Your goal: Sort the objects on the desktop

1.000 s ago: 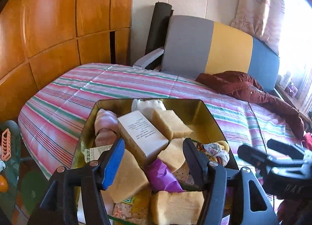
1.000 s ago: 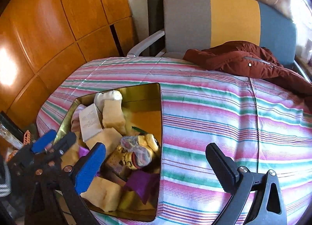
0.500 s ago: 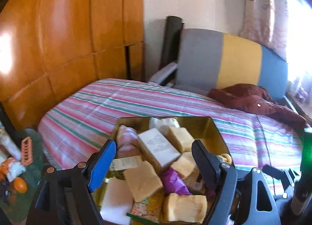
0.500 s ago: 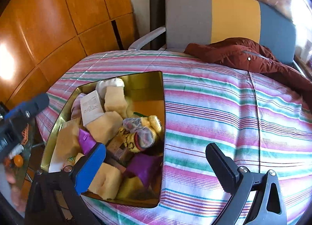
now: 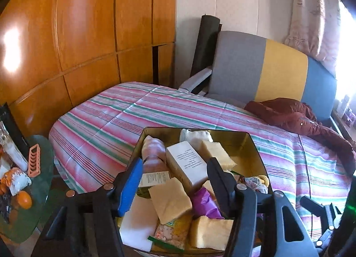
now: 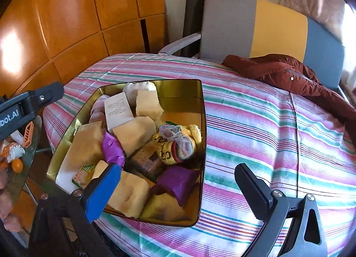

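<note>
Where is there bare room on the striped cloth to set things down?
Bare striped tablecloth lies between the gold tin box and the dark red jacket, and beyond the box toward the grey, yellow and blue chair. The box itself is crammed.

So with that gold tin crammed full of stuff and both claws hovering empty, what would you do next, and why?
Probably lower the left gripper onto the white carton in the gold tin. Its jaws are closing with nothing between them, and the carton lies on top of the pile straight ahead. The right gripper hangs open over the tin's near corner, holding nothing.

Maroon jacket [image 6: 289,76], tricolour chair [image 5: 267,70], wooden wardrobe [image 5: 89,23]
</note>
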`<state>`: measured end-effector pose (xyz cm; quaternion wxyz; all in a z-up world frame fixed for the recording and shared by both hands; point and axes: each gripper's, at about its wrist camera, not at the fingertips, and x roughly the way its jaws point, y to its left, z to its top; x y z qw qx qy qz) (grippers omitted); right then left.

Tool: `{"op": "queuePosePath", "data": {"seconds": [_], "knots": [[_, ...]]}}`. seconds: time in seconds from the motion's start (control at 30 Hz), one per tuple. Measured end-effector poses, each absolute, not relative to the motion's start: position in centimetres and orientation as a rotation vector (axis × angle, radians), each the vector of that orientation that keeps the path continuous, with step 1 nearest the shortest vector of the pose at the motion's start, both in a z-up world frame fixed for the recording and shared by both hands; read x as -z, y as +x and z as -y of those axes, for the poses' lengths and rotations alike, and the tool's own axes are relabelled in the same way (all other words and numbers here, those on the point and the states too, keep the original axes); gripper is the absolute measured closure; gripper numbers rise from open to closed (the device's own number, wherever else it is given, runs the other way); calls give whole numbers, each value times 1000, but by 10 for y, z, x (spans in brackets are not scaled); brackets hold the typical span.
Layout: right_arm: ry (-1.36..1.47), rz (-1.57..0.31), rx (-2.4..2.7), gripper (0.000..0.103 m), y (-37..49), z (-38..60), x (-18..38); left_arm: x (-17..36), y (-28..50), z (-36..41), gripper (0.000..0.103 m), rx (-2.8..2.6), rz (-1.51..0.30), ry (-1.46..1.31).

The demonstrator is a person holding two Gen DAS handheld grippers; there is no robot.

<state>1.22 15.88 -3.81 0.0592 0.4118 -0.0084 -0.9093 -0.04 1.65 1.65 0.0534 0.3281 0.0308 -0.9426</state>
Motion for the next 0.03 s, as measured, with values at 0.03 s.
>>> {"op": "queuePosePath", "data": {"seconds": [0.03], "knots": [[1241, 29, 2758, 0, 13, -160, 37, -17, 0, -18, 43, 2875, -80, 1003]]}}
